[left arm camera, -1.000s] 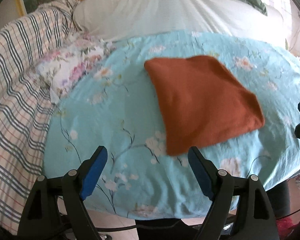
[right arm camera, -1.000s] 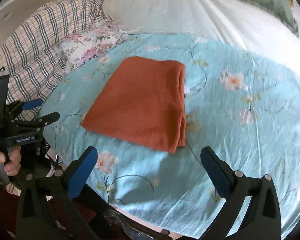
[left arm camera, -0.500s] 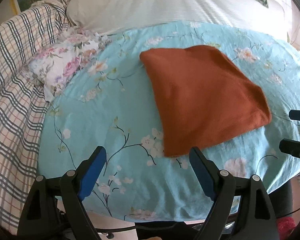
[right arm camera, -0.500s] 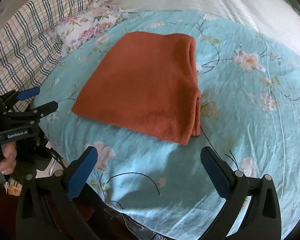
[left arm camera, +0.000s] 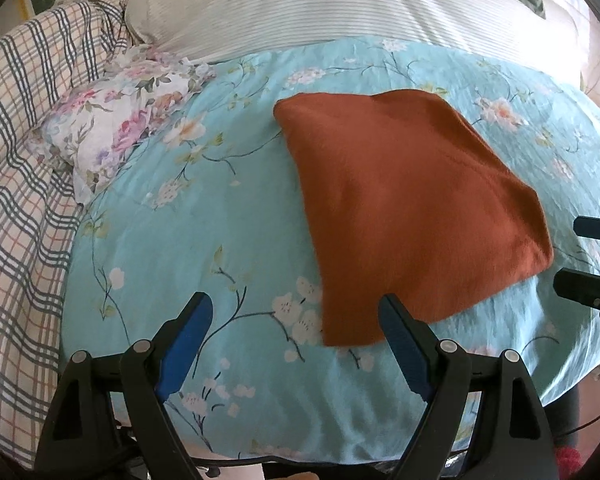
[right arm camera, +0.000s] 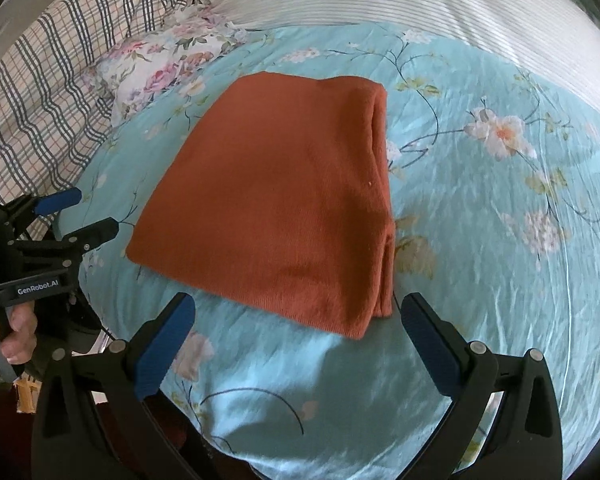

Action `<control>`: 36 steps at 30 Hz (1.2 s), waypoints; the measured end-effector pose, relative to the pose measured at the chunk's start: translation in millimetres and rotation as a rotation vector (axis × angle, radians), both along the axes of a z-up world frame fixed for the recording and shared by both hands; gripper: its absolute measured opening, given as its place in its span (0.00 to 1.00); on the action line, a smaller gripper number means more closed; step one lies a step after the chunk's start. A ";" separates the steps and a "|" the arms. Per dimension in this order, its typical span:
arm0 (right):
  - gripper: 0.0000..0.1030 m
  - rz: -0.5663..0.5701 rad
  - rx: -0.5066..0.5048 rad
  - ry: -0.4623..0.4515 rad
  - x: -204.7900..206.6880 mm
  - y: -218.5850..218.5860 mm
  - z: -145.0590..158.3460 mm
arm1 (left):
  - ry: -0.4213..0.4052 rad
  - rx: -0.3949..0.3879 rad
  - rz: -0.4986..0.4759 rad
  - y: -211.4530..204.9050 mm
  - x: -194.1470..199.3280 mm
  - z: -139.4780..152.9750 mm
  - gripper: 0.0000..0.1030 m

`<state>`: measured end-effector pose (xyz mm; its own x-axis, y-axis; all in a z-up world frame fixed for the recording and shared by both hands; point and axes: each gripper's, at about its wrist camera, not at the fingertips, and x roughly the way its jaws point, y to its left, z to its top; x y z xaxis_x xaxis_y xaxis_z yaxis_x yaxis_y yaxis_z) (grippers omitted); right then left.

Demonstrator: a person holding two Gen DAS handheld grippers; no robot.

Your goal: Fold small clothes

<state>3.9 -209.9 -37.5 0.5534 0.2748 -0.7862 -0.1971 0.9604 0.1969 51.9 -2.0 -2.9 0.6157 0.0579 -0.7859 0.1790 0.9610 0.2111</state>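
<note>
A folded rust-orange garment lies flat on the light-blue floral sheet; it also shows in the right wrist view, with stacked folded edges on its right side. My left gripper is open and empty, just short of the garment's near corner. My right gripper is open and empty, just short of the garment's near edge. The left gripper also shows in the right wrist view, and the right gripper shows at the left wrist view's right edge.
A floral pillowcase lies at the sheet's far left beside a plaid blanket. A white striped duvet covers the back. The sheet's near edge drops off just in front of both grippers.
Both grippers have moved closer to the garment, which now looms larger in both views. The garment has not moved and both grippers stay open.
</note>
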 end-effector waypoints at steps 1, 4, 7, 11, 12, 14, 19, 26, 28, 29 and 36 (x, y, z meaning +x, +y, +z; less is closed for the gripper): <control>1.00 0.004 -0.003 0.000 1.8 1.5 0.3 | -0.002 -0.001 -0.001 -0.7 1.5 0.5 0.83; 1.00 0.015 -0.005 -0.003 6.8 3.5 1.6 | -0.004 -0.012 -0.003 -1.4 4.4 1.7 0.83; 1.00 0.022 -0.012 -0.004 10.8 5.5 1.8 | -0.010 -0.020 -0.003 -1.9 4.2 2.8 0.83; 1.00 0.028 -0.015 -0.003 14.9 6.9 1.9 | -0.018 -0.038 -0.002 -0.2 3.8 4.4 0.83; 1.00 0.029 -0.015 -0.004 15.0 6.7 1.9 | -0.019 -0.044 -0.001 1.0 4.1 4.9 0.83; 0.99 0.028 -0.016 -0.006 15.6 6.9 2.6 | -0.024 -0.052 -0.001 1.5 3.8 6.1 0.83; 1.00 0.029 -0.016 -0.008 14.2 6.6 4.0 | -0.035 -0.067 0.001 0.5 -1.1 8.6 0.83; 1.00 0.015 -0.011 -0.004 -3.5 6.6 3.5 | -0.035 -0.069 -0.012 -2.3 -12.3 8.9 0.83; 1.00 0.011 -0.007 -0.007 -9.9 5.3 4.9 | -0.036 -0.072 -0.015 -3.7 -16.5 9.9 0.83; 1.00 0.009 -0.004 -0.011 -13.2 5.0 6.2 | -0.038 -0.073 -0.017 -4.1 -18.6 10.4 0.83; 1.00 0.001 -0.002 -0.024 -26.0 3.3 10.9 | -0.054 -0.080 -0.024 -5.6 -27.6 13.8 0.83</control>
<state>-22.1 -206.6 -26.6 0.5717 0.2743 -0.7733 -0.2031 0.9604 0.1906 24.3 -7.5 11.0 0.6577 -0.0193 -0.7530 0.1928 0.9707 0.1436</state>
